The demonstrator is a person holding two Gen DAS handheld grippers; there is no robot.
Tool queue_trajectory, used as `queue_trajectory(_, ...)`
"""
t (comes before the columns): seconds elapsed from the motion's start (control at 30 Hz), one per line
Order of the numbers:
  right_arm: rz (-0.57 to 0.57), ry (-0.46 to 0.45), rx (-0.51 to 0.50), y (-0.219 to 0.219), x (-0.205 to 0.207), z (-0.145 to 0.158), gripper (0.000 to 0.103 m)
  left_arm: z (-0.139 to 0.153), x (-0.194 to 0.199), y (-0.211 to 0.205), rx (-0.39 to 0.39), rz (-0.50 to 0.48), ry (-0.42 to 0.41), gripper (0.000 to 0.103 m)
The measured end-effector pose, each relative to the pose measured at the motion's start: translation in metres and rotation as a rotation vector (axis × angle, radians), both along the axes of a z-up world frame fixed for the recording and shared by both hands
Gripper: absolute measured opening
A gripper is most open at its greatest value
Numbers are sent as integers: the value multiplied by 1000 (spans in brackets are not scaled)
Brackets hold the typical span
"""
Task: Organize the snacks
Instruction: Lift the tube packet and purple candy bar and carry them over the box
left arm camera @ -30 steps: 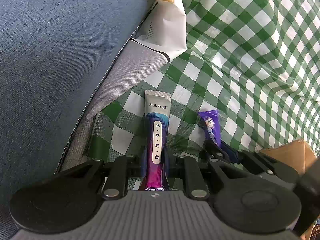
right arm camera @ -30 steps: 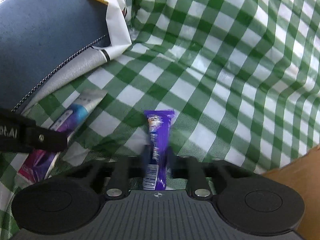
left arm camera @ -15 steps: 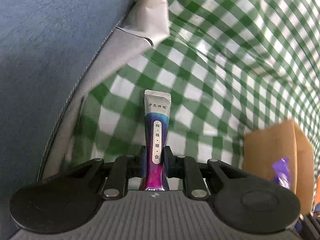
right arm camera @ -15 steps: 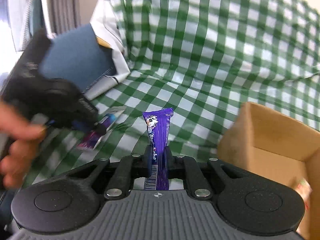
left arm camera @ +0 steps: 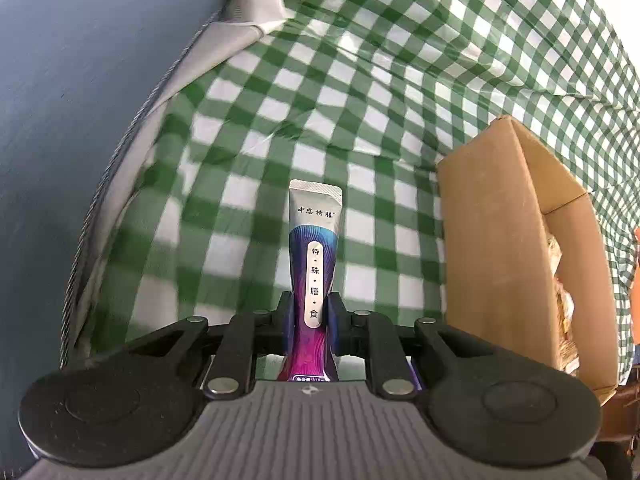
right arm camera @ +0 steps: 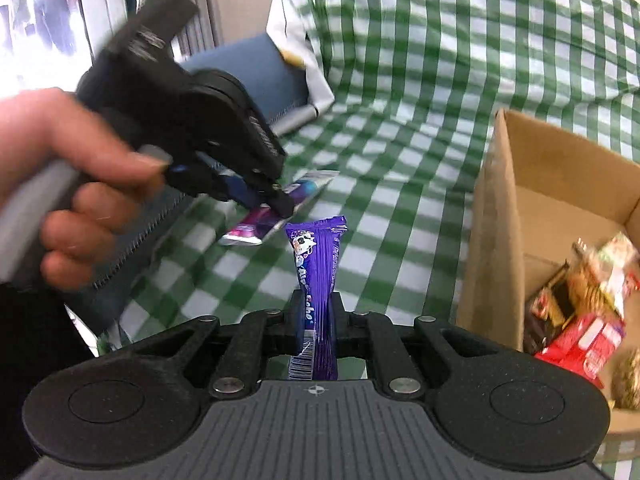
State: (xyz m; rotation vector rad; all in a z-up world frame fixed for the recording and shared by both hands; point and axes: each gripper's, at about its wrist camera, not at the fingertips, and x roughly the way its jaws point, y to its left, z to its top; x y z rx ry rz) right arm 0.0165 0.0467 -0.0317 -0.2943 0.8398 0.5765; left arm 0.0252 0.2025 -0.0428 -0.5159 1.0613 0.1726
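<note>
Both grippers carry loads above the checked cloth (left arm camera: pixel 360 92) — left gripper (left arm camera: pixel 311 316) clamping a silver-purple sachet (left arm camera: pixel 315 248), right gripper (right arm camera: pixel 316 316) pinching a purple snack bar (right arm camera: pixel 316 264). Next, apparently: release over the cardboard box (right arm camera: pixel 496 240).

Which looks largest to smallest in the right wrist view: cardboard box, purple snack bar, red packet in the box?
1. cardboard box
2. purple snack bar, though it is nearer the camera, so its rank over the packet is unsure
3. red packet
</note>
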Motion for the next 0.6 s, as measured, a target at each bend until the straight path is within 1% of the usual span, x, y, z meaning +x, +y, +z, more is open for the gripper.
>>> queue_trajectory(0.1,-35,64,-2,-3,1,-12,12,-5,-19,-7,15,2,9,18)
queue_trajectory(0.17,-64,94,-34,-8,1,-21,12,-6,-27,-16,25,-19,8,18)
queue_trajectory(0.27,-92,157,-63,-13,2,-37,12,-11,-31,-34,82,-65,23,18)
queue_trajectory(0.3,-99,173,-73,-13,3,-41,12,-15,-31,-38,88,-70,33,18)
queue_trajectory(0.43,-117,194,-109,-14,5,-50,13,-28,-32,-41,67,-64,72,19)
queue_trajectory(0.6,-127,217,-121,-17,5,-52,14,-41,-29,-42,63,-62,119,20)
